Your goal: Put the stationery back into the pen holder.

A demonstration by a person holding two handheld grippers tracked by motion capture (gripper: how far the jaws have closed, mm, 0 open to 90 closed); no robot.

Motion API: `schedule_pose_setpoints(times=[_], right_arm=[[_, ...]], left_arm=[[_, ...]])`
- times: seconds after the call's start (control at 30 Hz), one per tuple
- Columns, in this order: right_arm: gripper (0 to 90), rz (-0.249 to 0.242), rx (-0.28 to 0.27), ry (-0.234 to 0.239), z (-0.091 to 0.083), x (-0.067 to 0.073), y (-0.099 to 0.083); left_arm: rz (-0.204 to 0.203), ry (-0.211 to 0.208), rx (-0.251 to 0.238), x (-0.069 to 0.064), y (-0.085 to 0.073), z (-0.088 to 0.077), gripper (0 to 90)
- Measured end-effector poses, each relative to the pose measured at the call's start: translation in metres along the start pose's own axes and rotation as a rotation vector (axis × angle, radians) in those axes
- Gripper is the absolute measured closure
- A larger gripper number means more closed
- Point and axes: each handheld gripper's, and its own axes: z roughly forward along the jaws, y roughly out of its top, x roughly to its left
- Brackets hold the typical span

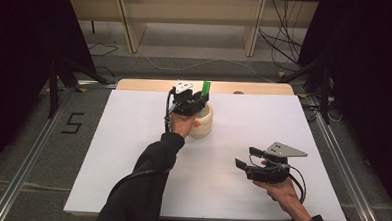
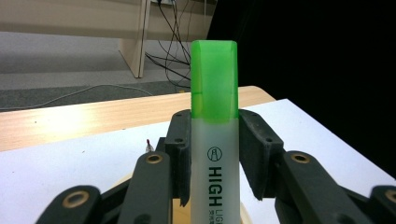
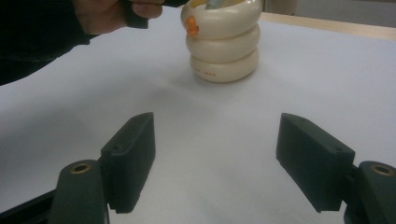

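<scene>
The worktop [image 1: 132,158] is a broad white sheet laid over a pale wooden board, whose bare far edge shows as a strip beyond the white. Grey floor with loose cables and the legs of a wooden shelf lie behind it.

On the far half of the worktop, slightly left of centre, stands a cream pen holder [image 1: 202,123] built like three stacked rings, with a small orange knob on its side. In the right gripper view it stands upright on the white surface [image 3: 224,51], well ahead of those tongs.

The left tongs [image 1: 195,101] hover right over the holder's mouth, with the person's hand below them and a dark sleeve running back to the near edge. Their jaws are clamped on a green highlighter [image 2: 214,140], which stands upright between the pads [image 2: 254,154]: translucent green cap on top, frosted white barrel with black lettering below. Its lower end hangs at the holder's opening; whether it touches the inside I cannot tell.

The right tongs [image 1: 245,167] rest low over the near right part of the worktop, well apart from the holder. Their jaws stand wide apart with nothing between them but bare white surface.
</scene>
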Motion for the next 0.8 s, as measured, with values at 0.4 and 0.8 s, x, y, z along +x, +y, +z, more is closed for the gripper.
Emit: schedule_pose_setpoints(times=[0.4,0.8], right_arm=[[29.4,0.002,-0.006,-0.001,-0.0006,-0.0004,0.0000],[29.4,-0.001,-0.006,-0.002,-0.0003,-0.0005,0.0000]], left_arm=[[-0.003,0.005,0.038,0.0005,-0.0039,0.0019,66.3],[-0.018,0.000,0.052,0.0010,-0.0057,-0.0027,66.2]])
